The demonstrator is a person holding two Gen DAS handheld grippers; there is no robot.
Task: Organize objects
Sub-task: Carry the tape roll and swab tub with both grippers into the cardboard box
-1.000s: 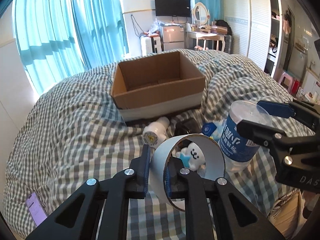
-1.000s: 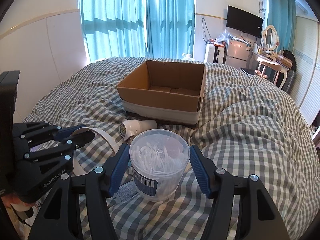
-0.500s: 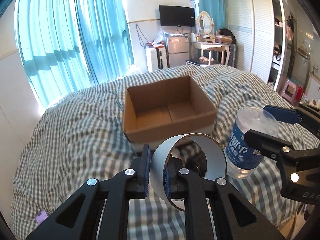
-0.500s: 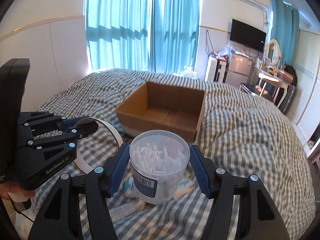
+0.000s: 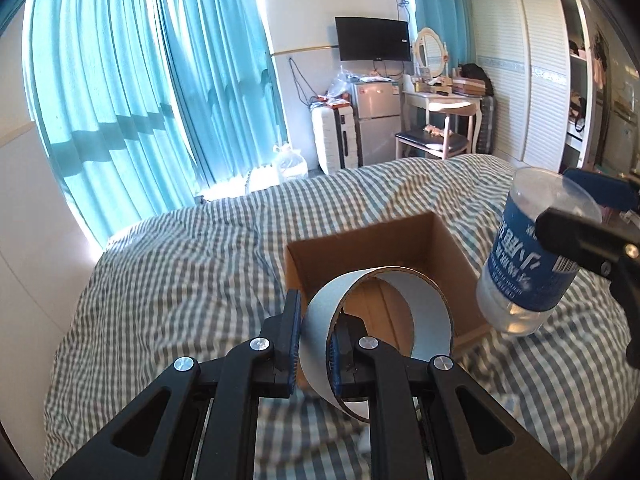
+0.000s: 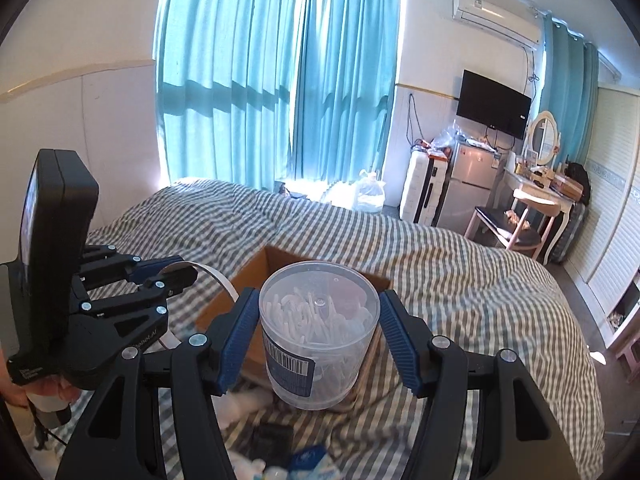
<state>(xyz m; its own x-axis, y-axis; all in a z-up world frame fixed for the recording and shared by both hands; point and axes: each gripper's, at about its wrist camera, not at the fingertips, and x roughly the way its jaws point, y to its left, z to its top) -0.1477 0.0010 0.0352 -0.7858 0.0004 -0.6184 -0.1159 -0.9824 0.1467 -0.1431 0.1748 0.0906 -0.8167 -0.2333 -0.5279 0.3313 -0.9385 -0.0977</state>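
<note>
While both loads hang above the open brown cardboard box [image 5: 372,264], nothing shows inside it yet. The left gripper [image 5: 314,344] has its jaws pinched on a white cardboard tape ring [image 5: 380,320]; the right gripper [image 6: 318,340], jaws half-spread, clamps a clear plastic cotton-swab tub [image 6: 318,332]. More clutter lies on the checked bed [image 6: 460,280].

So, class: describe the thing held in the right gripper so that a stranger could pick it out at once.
Start at the checked bed and find the open cardboard box on it. In front of it, the right gripper clamps a clear round plastic tub of white sticks. Unlike the hollow tape ring beside it, it has a blue barcode label.
</note>
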